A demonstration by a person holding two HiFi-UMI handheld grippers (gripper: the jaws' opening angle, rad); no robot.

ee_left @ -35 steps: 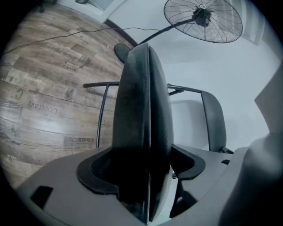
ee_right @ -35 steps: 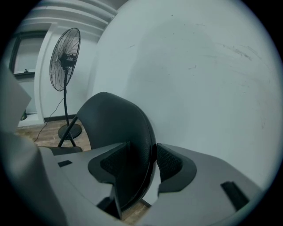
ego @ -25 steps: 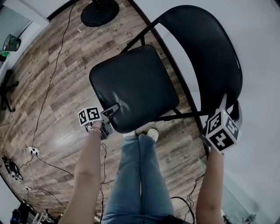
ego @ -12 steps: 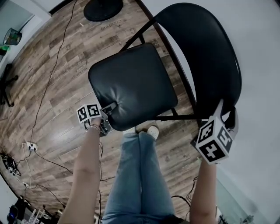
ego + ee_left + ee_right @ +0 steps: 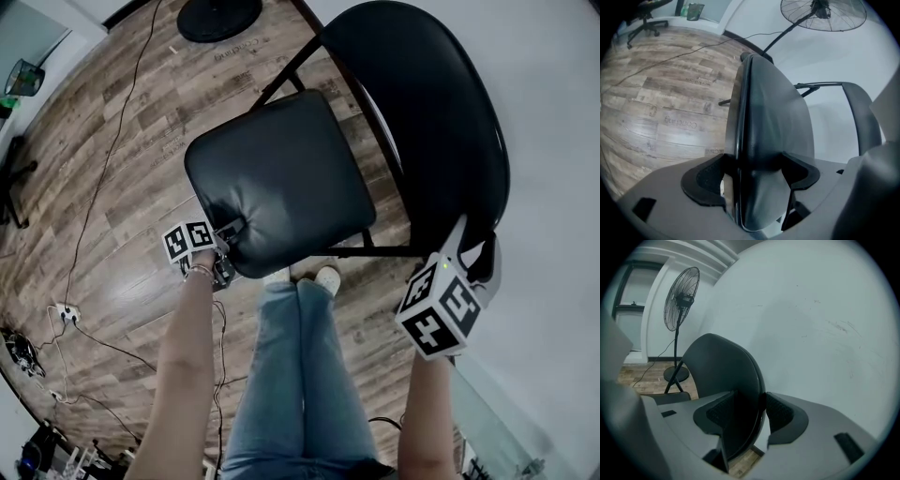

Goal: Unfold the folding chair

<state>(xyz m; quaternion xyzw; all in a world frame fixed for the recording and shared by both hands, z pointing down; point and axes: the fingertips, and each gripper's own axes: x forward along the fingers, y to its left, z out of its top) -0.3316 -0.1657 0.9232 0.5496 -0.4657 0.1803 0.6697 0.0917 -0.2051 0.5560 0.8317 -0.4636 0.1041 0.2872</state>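
The black folding chair stands on the wood floor with its padded seat (image 5: 281,178) swung out nearly flat and its curved backrest (image 5: 431,131) next to the wall. My left gripper (image 5: 232,232) is shut on the seat's front edge. In the left gripper view the seat (image 5: 773,117) runs edge-on between the jaws of the left gripper (image 5: 754,176). My right gripper (image 5: 473,248) is shut on the backrest's top rim. In the right gripper view the backrest (image 5: 722,366) passes between the two pads of the right gripper (image 5: 750,416).
A white wall (image 5: 553,141) runs close behind the backrest. A standing fan's round base (image 5: 218,14) sits on the floor beyond the chair. Cables (image 5: 103,178) and a power strip (image 5: 67,312) lie at the left. The person's legs (image 5: 295,366) stand just below the seat.
The right gripper has slid left and down in the head view with the backrest rim. The seat and the left gripper on it have shifted slightly left and up in that view.
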